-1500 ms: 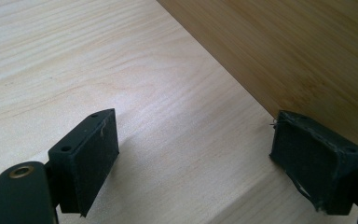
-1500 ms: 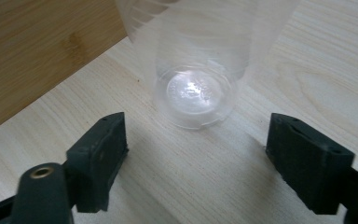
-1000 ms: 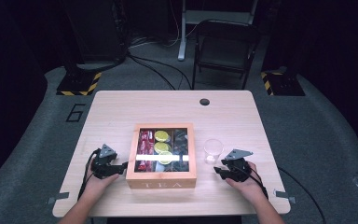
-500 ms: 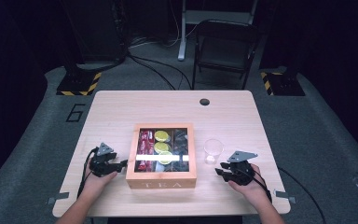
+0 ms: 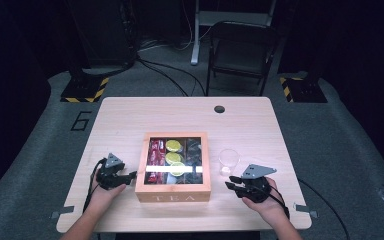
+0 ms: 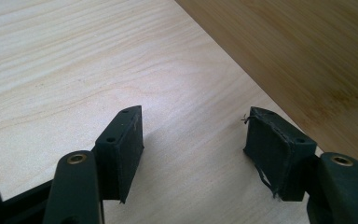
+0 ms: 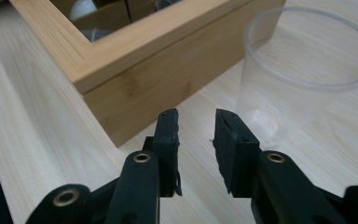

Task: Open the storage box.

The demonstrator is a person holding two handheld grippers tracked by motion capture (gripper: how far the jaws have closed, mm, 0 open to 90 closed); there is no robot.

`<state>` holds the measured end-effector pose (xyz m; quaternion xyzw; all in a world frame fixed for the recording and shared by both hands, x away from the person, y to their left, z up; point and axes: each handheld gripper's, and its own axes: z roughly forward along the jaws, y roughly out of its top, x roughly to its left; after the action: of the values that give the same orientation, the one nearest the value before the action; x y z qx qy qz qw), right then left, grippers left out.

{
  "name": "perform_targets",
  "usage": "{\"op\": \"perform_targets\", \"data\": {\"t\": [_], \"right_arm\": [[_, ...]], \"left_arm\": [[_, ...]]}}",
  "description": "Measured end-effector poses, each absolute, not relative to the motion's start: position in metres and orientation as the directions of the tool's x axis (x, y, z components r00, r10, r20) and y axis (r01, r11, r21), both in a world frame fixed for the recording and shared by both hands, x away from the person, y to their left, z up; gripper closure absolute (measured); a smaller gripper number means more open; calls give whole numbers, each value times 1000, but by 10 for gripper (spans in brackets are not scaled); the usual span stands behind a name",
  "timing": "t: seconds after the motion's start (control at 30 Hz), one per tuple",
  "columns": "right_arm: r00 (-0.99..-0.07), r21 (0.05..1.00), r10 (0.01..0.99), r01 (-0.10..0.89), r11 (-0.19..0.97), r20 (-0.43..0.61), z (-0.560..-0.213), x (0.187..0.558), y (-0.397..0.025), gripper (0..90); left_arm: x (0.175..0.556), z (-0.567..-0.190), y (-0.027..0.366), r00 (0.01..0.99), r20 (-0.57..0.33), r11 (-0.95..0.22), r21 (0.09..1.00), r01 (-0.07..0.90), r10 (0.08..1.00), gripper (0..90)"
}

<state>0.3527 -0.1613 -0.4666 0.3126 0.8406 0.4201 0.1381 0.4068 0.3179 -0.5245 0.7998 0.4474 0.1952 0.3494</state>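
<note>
A wooden tea box [image 5: 173, 191] marked TEA sits mid-table, its glass lid down over red, yellow and dark tea packets. My left gripper [image 5: 131, 174] rests on the table at the box's left side, open, with nothing between its jaws; that side [image 6: 307, 56] fills the upper right of the left gripper view. My right gripper [image 5: 229, 182] lies right of the box, just in front of a clear plastic cup [image 5: 228, 161]. In the right gripper view its jaws stand a little apart and empty [image 7: 196, 135], with the box corner [image 7: 135, 88] and the cup [image 7: 303, 70] close ahead.
A round cable hole [image 5: 219, 109] lies near the table's far edge. A folding chair [image 5: 240, 50] stands behind the table. Bare tabletop [image 5: 130, 120] stretches beyond the box.
My right gripper has shifted slightly left and back toward the table's near edge. The left gripper has barely moved.
</note>
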Motion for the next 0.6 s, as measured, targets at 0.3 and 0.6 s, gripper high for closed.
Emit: {"op": "perform_targets", "data": {"t": [0.3,0.6], "right_arm": [[-800,812,599,374,449,38,-465,349,-152,768],[-849,799,528,326,506,11,-466,345,-142,843]], "left_arm": [[407,-525,318,522,1,-354,737,576,853,357],[407,-525,317,521,3,-353,739,574,853,352]]}}
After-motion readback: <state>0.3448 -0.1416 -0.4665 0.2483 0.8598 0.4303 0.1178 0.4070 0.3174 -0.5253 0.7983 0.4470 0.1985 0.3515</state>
